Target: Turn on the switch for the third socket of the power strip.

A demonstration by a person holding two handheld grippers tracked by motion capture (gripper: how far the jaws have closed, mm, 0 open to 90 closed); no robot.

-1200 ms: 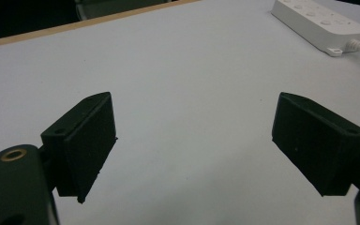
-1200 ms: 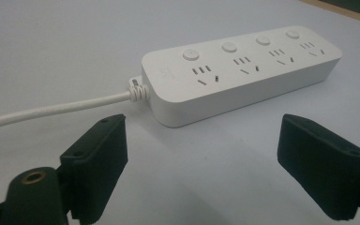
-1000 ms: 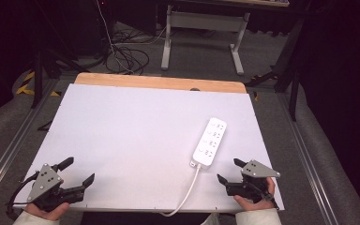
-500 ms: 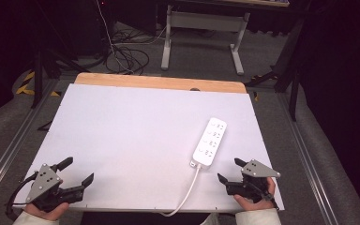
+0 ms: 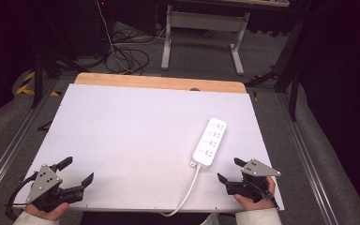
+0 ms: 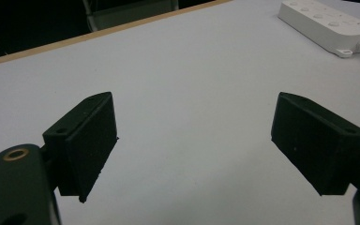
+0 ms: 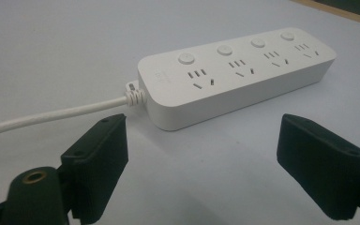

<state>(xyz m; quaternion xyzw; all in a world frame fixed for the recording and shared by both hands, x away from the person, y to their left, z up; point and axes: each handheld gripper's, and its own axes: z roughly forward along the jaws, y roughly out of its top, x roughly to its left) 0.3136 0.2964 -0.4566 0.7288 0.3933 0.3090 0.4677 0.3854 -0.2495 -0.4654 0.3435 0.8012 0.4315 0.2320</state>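
A white power strip (image 5: 210, 142) with several sockets and buttons lies on the white table top (image 5: 136, 136), right of centre; it shows close up as the power strip (image 7: 236, 72) and at the far right as the power strip (image 6: 330, 26). Its white cable (image 5: 185, 197) runs off the near edge, also seen as the cable (image 7: 51, 116). My right gripper (image 5: 228, 170) rests open near the front right corner, just short of the strip's cable end; its jaws stand wide apart around nothing (image 7: 201, 164). My left gripper (image 5: 77, 171) sits open at the front left corner, empty (image 6: 194, 145).
A bare wooden strip (image 5: 159, 83) edges the far side of the table. Beyond it stand a metal desk frame (image 5: 201, 33) and loose black cables (image 5: 126, 56) on the floor. Grey rails (image 5: 9, 145) run along both sides.
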